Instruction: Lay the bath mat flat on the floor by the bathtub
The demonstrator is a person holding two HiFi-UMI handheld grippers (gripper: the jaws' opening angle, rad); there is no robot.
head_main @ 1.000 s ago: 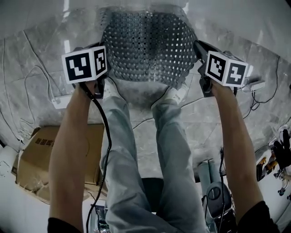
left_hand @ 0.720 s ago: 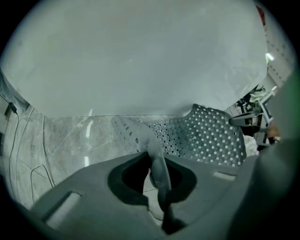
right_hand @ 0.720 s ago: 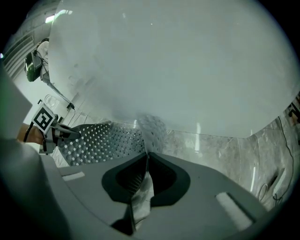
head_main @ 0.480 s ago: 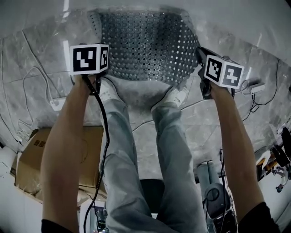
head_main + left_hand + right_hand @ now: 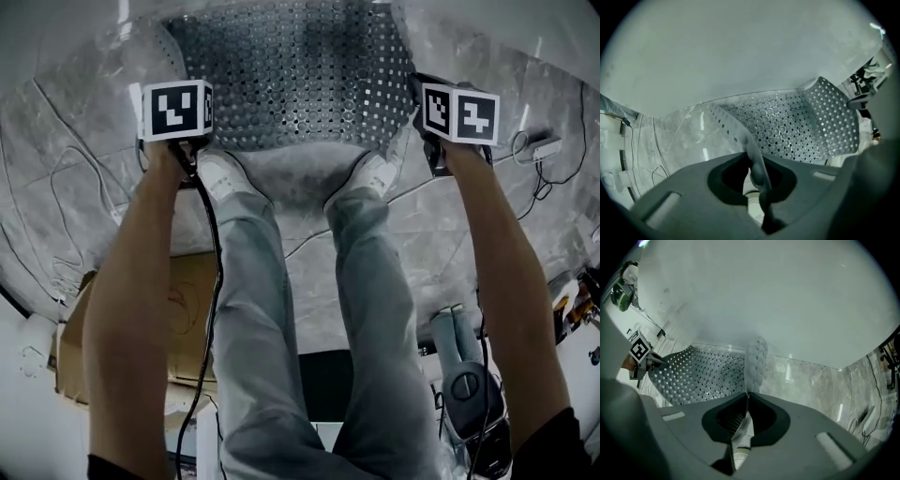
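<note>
The bath mat [image 5: 291, 75], translucent and full of holes, spreads over the marble floor in front of the person's shoes, along the white bathtub wall [image 5: 740, 47]. My left gripper [image 5: 178, 117] points down at the mat's near left corner. In the left gripper view it [image 5: 757, 176] is shut on the mat's edge, and the mat [image 5: 801, 126] stretches off to the right. Its jaws have just eased open slightly, with the edge still between them. My right gripper [image 5: 457, 114] holds the near right corner. In the right gripper view it [image 5: 743, 420] pinches the edge, with the mat [image 5: 703, 376] to the left.
The person's legs and white shoes [image 5: 220, 173] stand right behind the mat. A cardboard box [image 5: 187, 309] lies at lower left. Cables and a power strip [image 5: 539, 145] run over the floor on both sides. A grey appliance [image 5: 464, 375] stands at lower right.
Both grippers have sunk toward the floor with the mat. The mat has gone from hanging bowed between them to lying wider and flatter, further toward the tub.
</note>
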